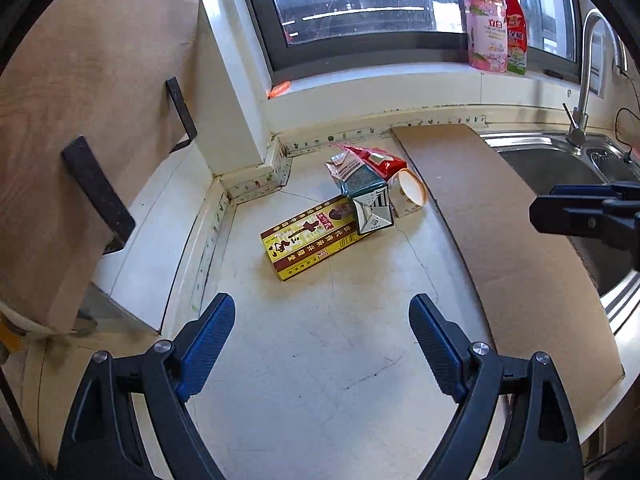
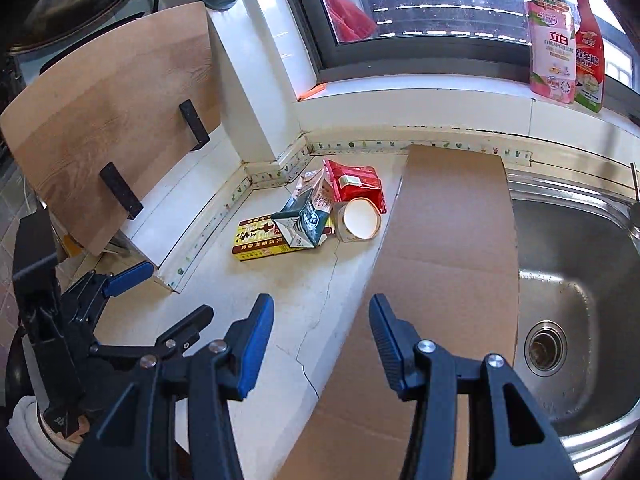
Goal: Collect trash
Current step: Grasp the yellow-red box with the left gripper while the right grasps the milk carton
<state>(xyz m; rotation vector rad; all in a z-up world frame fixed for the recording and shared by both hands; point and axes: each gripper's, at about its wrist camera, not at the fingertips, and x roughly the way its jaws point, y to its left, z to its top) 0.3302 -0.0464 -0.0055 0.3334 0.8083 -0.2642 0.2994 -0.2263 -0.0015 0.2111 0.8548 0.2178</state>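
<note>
A pile of trash lies on the white counter near the back corner: a flat yellow box (image 1: 306,242) (image 2: 260,242), a crushed teal carton (image 1: 366,198) (image 2: 304,220) lying on it, a red pouch (image 1: 376,158) (image 2: 356,182) and a white paper cup (image 1: 408,192) (image 2: 358,222) on its side. My left gripper (image 1: 322,312) is open and empty, short of the yellow box. My right gripper (image 2: 322,312) is open and empty, above the counter beside the cardboard sheet; it also shows in the left wrist view (image 1: 584,214). The left gripper shows in the right wrist view (image 2: 132,276).
A brown cardboard sheet (image 1: 516,264) (image 2: 436,280) lies between the trash and the steel sink (image 2: 576,280) (image 1: 560,160). A wooden board (image 1: 80,120) (image 2: 116,120) leans at the left. Two detergent bottles (image 1: 496,24) (image 2: 564,40) stand on the window sill.
</note>
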